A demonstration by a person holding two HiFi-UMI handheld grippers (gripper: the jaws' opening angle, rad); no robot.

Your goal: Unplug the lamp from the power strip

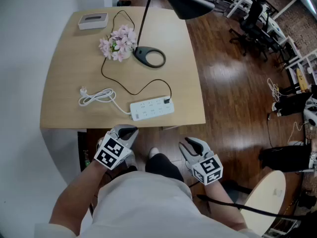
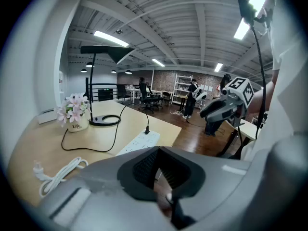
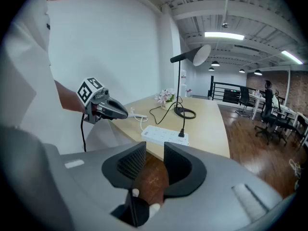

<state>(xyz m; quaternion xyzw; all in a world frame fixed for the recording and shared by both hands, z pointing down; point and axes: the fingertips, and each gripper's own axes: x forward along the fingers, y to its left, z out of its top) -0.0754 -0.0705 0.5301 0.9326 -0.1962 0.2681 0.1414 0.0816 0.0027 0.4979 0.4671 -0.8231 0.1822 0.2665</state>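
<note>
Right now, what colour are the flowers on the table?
Pale pink flowers, seen best in the head view.

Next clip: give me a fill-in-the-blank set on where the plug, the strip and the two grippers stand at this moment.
1. In the head view, the black plug sits in the strip at its ___ end.
2. The coiled cord lying left of the strip is ___ in colour.
3. The left gripper and the right gripper, short of the table with jaws apart, both hold ___.

Missing words: right; white; nothing.
</note>
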